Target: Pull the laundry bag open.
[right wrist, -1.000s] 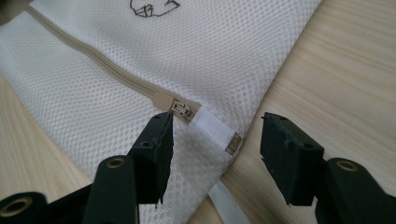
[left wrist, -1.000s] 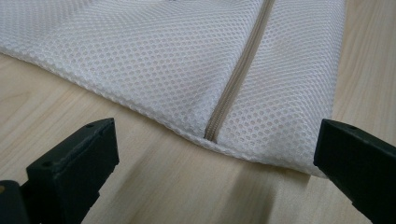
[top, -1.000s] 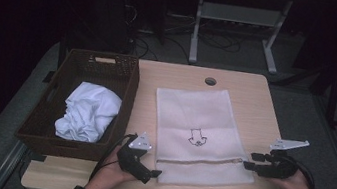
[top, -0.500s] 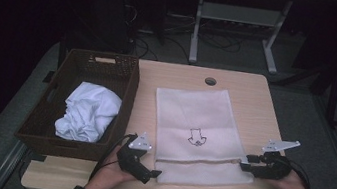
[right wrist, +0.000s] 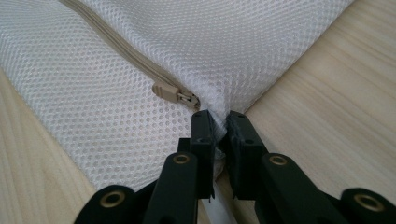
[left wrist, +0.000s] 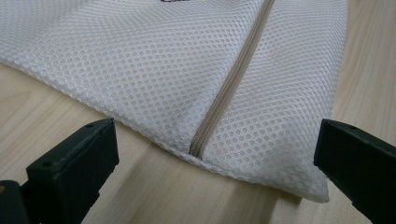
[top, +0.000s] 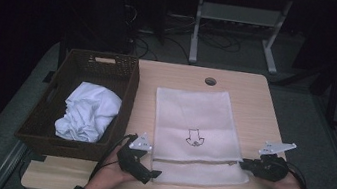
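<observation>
A white mesh laundry bag lies flat on the wooden table, a small dark print on its middle. A beige zipper runs across it near the front edge. My left gripper is at the bag's front left corner, jaws wide open on either side of the zipper's closed end, touching nothing. My right gripper is shut on the bag's right edge, just beside the beige zipper pull.
A dark wicker basket stands on the table's left, holding a crumpled white cloth. A round cable hole sits at the table's far edge. Bare wood lies right of the bag.
My right gripper has slid left to the bag's right edge and closed on the mesh. The left gripper has stayed put.
</observation>
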`<action>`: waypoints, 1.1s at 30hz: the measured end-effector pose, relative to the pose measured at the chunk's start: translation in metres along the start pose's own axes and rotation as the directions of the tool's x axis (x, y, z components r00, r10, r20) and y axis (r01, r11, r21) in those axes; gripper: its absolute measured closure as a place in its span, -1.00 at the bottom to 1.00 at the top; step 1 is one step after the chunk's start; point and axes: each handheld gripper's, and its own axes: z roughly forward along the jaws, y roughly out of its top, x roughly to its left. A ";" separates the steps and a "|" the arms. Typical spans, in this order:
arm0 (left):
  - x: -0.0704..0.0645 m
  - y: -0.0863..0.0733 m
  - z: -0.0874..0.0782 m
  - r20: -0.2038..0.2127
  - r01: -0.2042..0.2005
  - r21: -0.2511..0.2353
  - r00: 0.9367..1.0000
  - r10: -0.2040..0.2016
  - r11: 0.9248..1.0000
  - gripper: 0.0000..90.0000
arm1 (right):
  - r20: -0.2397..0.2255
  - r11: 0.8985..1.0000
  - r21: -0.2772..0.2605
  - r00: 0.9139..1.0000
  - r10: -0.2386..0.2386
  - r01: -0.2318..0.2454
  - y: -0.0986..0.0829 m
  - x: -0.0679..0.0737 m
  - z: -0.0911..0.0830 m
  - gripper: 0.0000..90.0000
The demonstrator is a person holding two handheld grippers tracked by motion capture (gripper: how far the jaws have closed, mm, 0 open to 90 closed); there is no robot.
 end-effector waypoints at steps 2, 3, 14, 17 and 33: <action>0.000 0.000 0.000 0.000 0.000 0.000 1.000 0.000 1.000 -1.00 | -0.005 1.000 0.001 1.000 0.005 -0.005 0.000 0.000 0.000 0.83; 0.000 0.000 0.000 -0.001 0.000 0.000 1.000 0.000 1.000 -1.00 | -0.007 1.000 0.002 1.000 0.016 -0.016 0.000 0.000 0.000 0.84; -0.001 0.008 -0.004 0.009 -0.002 -0.025 1.000 0.002 1.000 -1.00 | -0.023 0.997 -0.046 0.998 0.055 -0.056 0.008 0.007 -0.004 0.85; -0.005 0.015 -0.004 0.041 -0.002 -0.053 0.999 0.005 0.999 -1.00 | -0.015 0.998 -0.054 0.999 0.040 -0.041 0.011 0.012 -0.004 0.85; -0.027 0.047 0.010 0.136 -0.007 -0.111 0.991 0.022 0.994 -0.94 | -0.032 0.996 -0.081 0.999 0.040 -0.042 0.023 0.029 -0.002 0.84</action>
